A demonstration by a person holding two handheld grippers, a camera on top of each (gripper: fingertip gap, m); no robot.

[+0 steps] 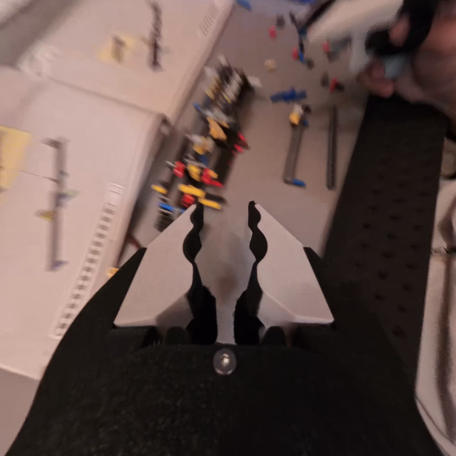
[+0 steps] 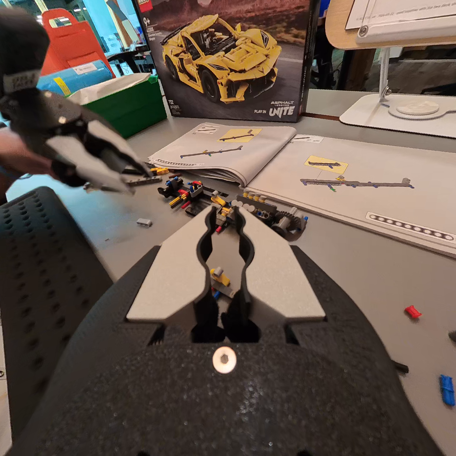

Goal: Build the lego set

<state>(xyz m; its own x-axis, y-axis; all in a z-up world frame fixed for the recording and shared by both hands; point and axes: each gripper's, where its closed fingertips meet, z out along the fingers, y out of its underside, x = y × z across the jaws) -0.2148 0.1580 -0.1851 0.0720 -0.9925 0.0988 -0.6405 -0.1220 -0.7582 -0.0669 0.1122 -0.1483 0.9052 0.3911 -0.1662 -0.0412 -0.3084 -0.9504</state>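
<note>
The right tongs (image 2: 223,212) hover level and spread above the half-built lego assembly (image 2: 246,209) on the tabletop (image 2: 345,283). The left tongs (image 2: 142,179) angle downward beside it, pinching a dark beam (image 2: 144,182).

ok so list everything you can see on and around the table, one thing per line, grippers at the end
Lego box: one, dark with a yellow car pictured, upright at the table's back.
Instruction booklet: one, grey pages, open flat before the box.
Partly built assembly: one, dark grey with yellow, red, blue parts, beside the booklet.
Loose pieces: several; grey piece left, red piece and blue piece right.
Green bin: one, left of the box.
White stand: one, back right.
Black perforated chair: one, at the left.
Left gripper: grey fingers, holding a dark grey beam.
Right gripper: grey fingers, open, over the assembly.
</note>
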